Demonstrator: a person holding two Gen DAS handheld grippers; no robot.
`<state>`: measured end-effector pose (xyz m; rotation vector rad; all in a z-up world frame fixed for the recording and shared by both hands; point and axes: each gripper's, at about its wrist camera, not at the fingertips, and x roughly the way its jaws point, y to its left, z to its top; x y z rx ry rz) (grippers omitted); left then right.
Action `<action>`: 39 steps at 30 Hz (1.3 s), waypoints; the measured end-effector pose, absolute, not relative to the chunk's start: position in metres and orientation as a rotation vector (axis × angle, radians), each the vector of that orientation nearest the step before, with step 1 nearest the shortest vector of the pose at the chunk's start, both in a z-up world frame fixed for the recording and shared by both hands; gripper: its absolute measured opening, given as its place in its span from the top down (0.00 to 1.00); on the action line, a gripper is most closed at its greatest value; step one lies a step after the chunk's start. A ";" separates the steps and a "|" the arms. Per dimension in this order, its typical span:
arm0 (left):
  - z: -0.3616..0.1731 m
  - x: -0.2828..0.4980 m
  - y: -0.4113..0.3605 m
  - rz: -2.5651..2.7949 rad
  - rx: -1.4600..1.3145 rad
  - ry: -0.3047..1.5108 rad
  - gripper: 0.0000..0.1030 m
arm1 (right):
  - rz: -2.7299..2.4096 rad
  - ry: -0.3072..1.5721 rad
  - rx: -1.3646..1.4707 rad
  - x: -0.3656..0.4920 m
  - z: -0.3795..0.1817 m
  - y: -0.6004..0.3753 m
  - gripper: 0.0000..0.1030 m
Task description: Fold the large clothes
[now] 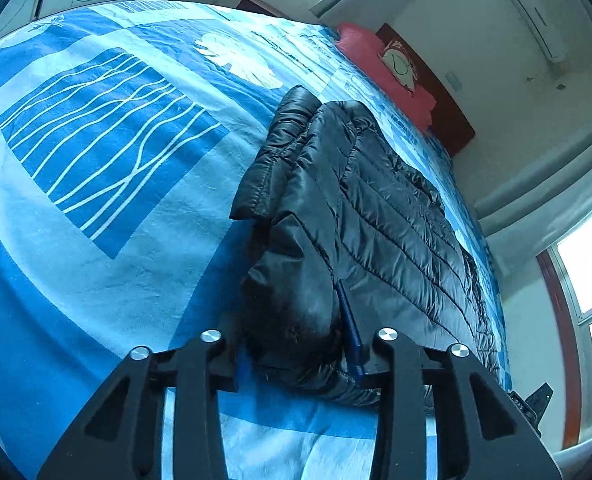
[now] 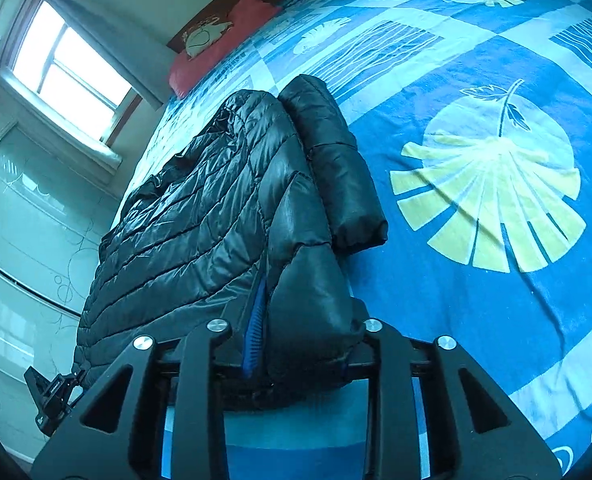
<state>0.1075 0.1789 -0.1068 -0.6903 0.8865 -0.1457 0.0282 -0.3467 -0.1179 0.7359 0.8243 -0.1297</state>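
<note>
A black quilted puffer jacket [image 1: 376, 208] lies folded lengthwise on the bed, one sleeve [image 1: 271, 160] lying along its left side. In the left wrist view my left gripper [image 1: 300, 364] is shut on the jacket's thick near end. A blue zipper strip [image 1: 350, 332] presses against its right finger. In the right wrist view the same jacket [image 2: 183, 216] stretches away, its sleeve [image 2: 336, 160] on the right. My right gripper [image 2: 296, 348] is shut on the puffy near corner, with the blue zipper [image 2: 253, 332] by its left finger. Each view shows a black part of the other gripper at its edge.
The bed sheet [image 1: 107, 240] is blue with leaf and line patterns and spreads wide beside the jacket [image 2: 476, 300]. A red pillow [image 1: 380, 64] rests against the dark headboard. A window [image 2: 67, 64] and a wall lie close along the jacket's far side.
</note>
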 end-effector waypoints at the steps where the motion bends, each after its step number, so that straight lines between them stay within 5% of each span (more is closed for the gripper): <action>1: -0.106 0.107 0.180 -0.142 -0.677 0.891 0.55 | -0.137 0.824 0.728 0.027 -0.116 -0.346 0.65; 8: -0.096 0.085 0.196 -0.122 -0.624 0.890 0.31 | -0.206 0.840 0.678 -0.004 -0.101 -0.349 0.58; 19: -0.082 0.083 0.215 -0.066 -0.511 0.914 0.30 | -0.271 0.806 0.497 -0.015 -0.056 -0.318 0.59; 39: -0.064 0.151 0.187 -0.137 -0.331 0.950 0.30 | 0.037 0.933 0.209 0.191 -0.078 -0.151 0.60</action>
